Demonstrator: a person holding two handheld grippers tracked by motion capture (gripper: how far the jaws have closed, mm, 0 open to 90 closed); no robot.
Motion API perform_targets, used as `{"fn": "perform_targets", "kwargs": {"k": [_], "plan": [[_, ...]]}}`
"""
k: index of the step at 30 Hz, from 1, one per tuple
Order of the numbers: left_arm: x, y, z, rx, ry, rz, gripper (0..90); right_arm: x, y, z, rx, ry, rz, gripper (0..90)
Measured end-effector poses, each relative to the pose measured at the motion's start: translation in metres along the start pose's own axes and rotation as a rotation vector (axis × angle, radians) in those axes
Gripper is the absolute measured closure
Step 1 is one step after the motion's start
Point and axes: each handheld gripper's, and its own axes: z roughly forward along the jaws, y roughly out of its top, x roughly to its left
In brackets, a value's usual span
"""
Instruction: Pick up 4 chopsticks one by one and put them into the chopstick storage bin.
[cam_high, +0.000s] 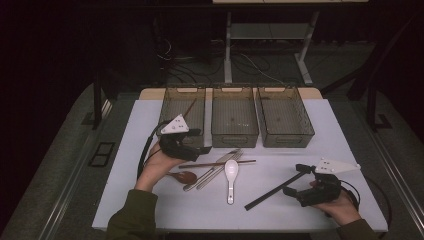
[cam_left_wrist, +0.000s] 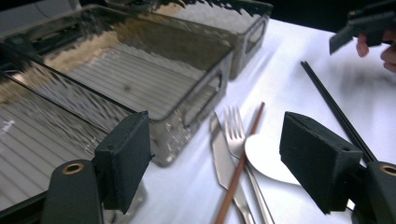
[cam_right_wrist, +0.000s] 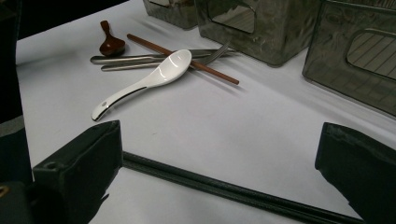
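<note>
A white table (cam_high: 150, 200) carries three clear bins (cam_high: 235, 117) in a row along its far side. The left gripper (cam_left_wrist: 215, 158) hovers by the left bin's near wall, jaws spread and empty. The right gripper (cam_right_wrist: 219, 172) rests low at the table's right, jaws wide apart; black chopsticks (cam_right_wrist: 224, 189) lie on the cloth between them, unpinched. In the middle lie a white spoon (cam_high: 230, 172), fork (cam_left_wrist: 233, 128), knife (cam_left_wrist: 223, 161), brown chopstick (cam_left_wrist: 240, 163) and a brown spoon (cam_high: 184, 176).

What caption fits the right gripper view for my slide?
Open right gripper jaws straddle black chopsticks on the white table, white ceramic spoon beyond.
</note>
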Motion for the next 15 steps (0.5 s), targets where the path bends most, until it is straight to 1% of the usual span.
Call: {"fn": "perform_targets", "kwargs": {"k": [1, 3, 7, 10, 14, 15], "plan": [[-0.002, -0.003, 0.001, 0.011, 0.002, 0.007, 23.8, 0.000, 0.000, 0.000, 0.000, 0.000, -0.002, 1.0], [-0.005, -0.008, 0.003, 0.038, 0.020, 0.029, 24.8, 0.002, 0.000, 0.000, -0.002, 0.001, -0.006, 1.0], [-0.008, -0.013, 0.007, 0.074, 0.018, 0.045, 25.7, 0.003, 0.000, 0.000, 0.000, -0.003, -0.008, 1.0], [-0.007, -0.016, 0.011, 0.082, 0.003, 0.036, 27.8, 0.001, 0.000, 0.001, 0.001, -0.008, -0.005, 1.0], [-0.006, -0.020, 0.014, 0.101, 0.000, 0.040, 31.6, 0.000, 0.000, 0.001, 0.000, -0.010, -0.002, 1.0], [-0.007, -0.021, 0.015, 0.102, -0.004, 0.033, 32.7, 0.000, 0.000, 0.001, 0.001, -0.010, -0.002, 1.0]]}}
